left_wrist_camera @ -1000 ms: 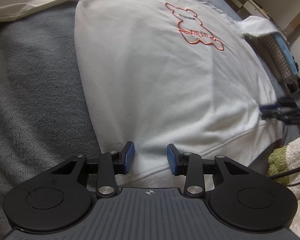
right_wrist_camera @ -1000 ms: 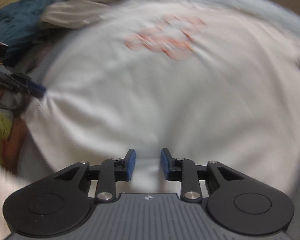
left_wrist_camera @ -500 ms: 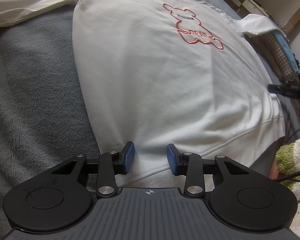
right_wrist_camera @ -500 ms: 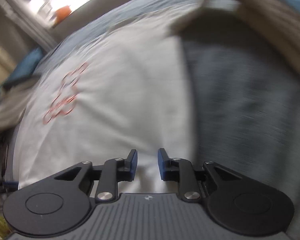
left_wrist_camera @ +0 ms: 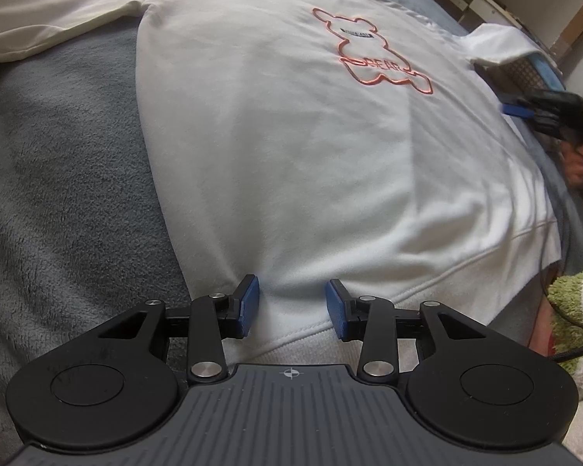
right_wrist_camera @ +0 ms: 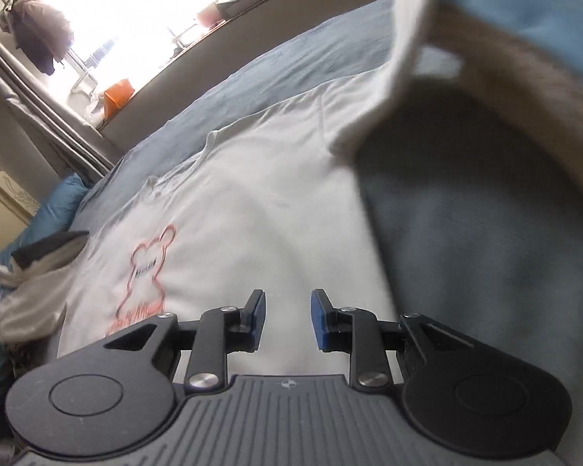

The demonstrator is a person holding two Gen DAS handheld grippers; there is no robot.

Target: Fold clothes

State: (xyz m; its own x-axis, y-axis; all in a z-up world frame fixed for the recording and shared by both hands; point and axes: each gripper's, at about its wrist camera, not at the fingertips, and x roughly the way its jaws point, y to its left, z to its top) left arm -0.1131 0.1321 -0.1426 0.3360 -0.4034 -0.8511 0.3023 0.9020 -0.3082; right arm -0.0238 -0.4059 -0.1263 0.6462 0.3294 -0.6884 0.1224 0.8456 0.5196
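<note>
Sweatshirt (left_wrist_camera: 291, 136), white with a red bear outline (left_wrist_camera: 373, 52) on the chest, lies flat and face up on my grey fuzzy blanket (left_wrist_camera: 58, 194); in the left wrist view it fills the middle, with its neck at 12 o'clock and its ribbed bottom edge (left_wrist_camera: 427, 283) at 6 o'clock; one long sleeve (left_wrist_camera: 50, 15) stretches off to 10 o'clock, and the other sleeve (left_wrist_camera: 497, 44) is bunched up at 2 o'clock.

My left gripper (left_wrist_camera: 292, 306) sits at 6 o'clock, right over the bottom edge near the corner; its blue pads (left_wrist_camera: 248, 303) stand apart with the cloth between them, and I see no pinch on it; the gap has just grown a little.

My right gripper (right_wrist_camera: 288, 320) shows at 3 o'clock in the left view, by the side edge of the sweatshirt, with a hand (left_wrist_camera: 581, 159) behind it; in its own view it hangs over the white cloth, beside the bear; its pads (right_wrist_camera: 257, 320) are a little apart with nothing held, and they have just spread a bit.

Past the sweatshirt, at 4 o'clock in the left view, lies a green and cream towel (left_wrist_camera: 575, 295); the right view shows a bright window (right_wrist_camera: 136, 11) at 11 o'clock, and a grey and black heap of clothes (right_wrist_camera: 35, 291) at 9 o'clock.
</note>
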